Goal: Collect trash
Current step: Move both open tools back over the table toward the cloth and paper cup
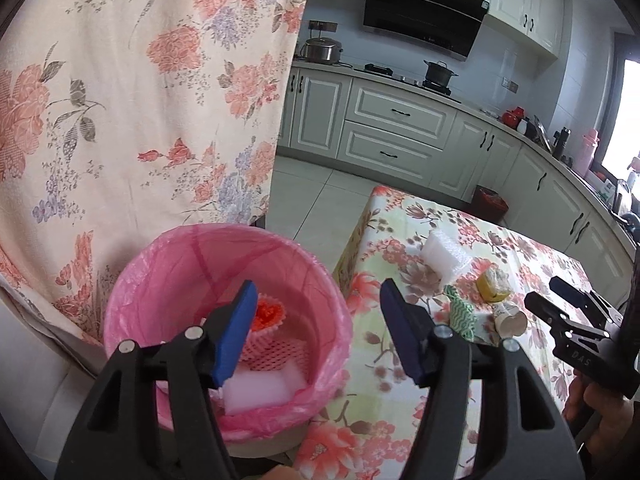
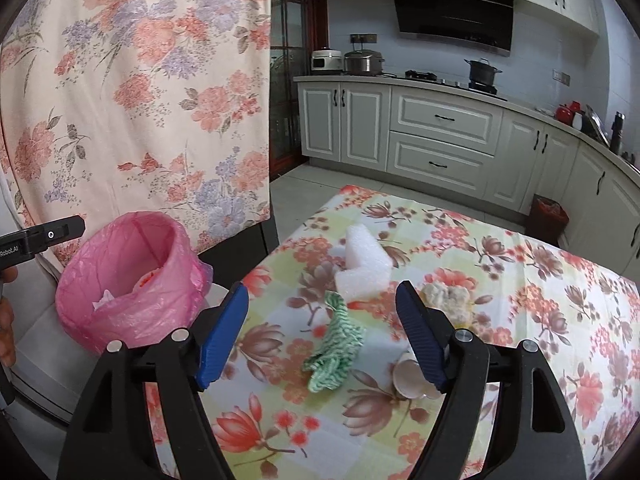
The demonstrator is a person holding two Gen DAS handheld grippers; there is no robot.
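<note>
A bin with a pink liner [image 1: 224, 320] stands left of the floral table [image 1: 400, 420]; inside lie red foam netting [image 1: 268, 344] and white foam [image 1: 256, 392]. My left gripper [image 1: 316, 332] is open and empty above the bin's right rim. On the table lie a white foam block [image 2: 366, 262], a green-white crumpled cloth [image 2: 338, 346], a crumpled yellowish wad [image 2: 446, 300] and a paper cup [image 2: 410, 376]. My right gripper [image 2: 322, 344] is open and empty, low over the cloth. The bin also shows in the right wrist view [image 2: 128, 284].
A floral curtain [image 1: 140, 100] hangs behind the bin. Kitchen cabinets [image 2: 436, 140] and a counter with pots run along the far wall. A dark red bin [image 2: 548, 218] stands on the floor beyond the table.
</note>
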